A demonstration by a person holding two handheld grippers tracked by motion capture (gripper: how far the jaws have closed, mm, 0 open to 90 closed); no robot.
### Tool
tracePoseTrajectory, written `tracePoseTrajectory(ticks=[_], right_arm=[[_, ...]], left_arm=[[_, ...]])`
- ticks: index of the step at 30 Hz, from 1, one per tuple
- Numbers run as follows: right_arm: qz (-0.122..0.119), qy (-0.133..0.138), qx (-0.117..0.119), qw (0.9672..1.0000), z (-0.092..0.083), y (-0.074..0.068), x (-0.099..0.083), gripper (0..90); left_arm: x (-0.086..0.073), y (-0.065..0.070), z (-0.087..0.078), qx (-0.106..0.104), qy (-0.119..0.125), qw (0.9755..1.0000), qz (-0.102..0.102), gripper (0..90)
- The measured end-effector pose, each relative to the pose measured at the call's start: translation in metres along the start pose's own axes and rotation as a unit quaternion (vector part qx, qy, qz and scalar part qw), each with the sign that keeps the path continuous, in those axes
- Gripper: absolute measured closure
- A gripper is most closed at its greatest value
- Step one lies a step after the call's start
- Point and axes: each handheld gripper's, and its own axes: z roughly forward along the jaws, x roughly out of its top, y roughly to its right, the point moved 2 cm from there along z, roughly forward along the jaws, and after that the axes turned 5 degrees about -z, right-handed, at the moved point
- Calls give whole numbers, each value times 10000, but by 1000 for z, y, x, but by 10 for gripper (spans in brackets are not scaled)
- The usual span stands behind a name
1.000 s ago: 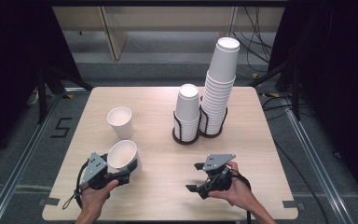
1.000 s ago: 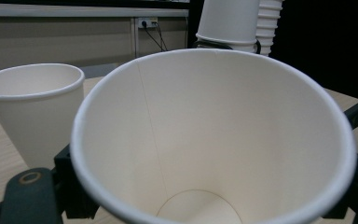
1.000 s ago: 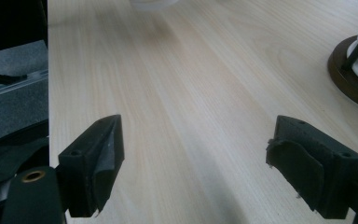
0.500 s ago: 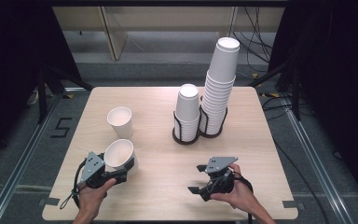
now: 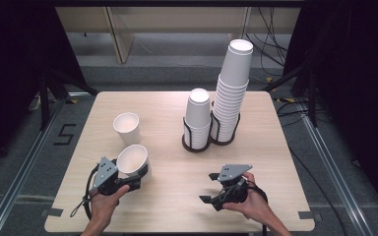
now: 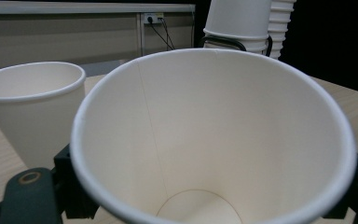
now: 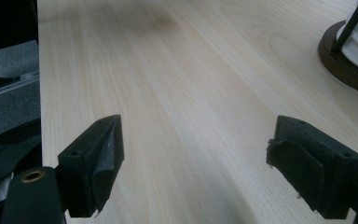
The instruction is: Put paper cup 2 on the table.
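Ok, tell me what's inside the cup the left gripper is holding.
Nothing: the cup between the left gripper's jaws is empty, its white wall and most of its round bottom bare. The near rim hides the bottom's front edge.

A plain white paper cup (image 5: 132, 160) with a rolled rim, tapering to a narrower round base, sits clamped between the two black jaws of the left gripper (image 5: 139, 173). It is tilted, its open mouth turned back toward the gripper's camera, so the left gripper view looks straight into the empty cup (image 6: 214, 140), down its inner side seam to the flat bottom. Its wall is smooth and undented.
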Motion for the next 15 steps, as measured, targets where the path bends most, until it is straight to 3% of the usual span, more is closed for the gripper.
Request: tracePoseTrajectory(ticks=[6, 9, 10, 12, 15], right_arm=[[14, 4, -12, 10000, 3, 4, 0, 181], [36, -25, 4, 10000, 2, 2, 0, 180], [-68, 20, -51, 10000, 1, 2, 0, 181], [14, 13, -46, 10000, 0, 0, 0, 180], [24, 26, -41, 10000, 1, -1, 2, 180]], left_arm=[[-1, 6, 19, 72, -64, 9999, 78, 165], [-1, 8, 27, 131, -54, 9999, 11, 165], [-1, 8, 30, 129, -44, 9999, -17, 165], [-1, 10, 35, 106, -25, 9999, -110, 165], [-2, 14, 41, 143, -62, 9999, -71, 165]])
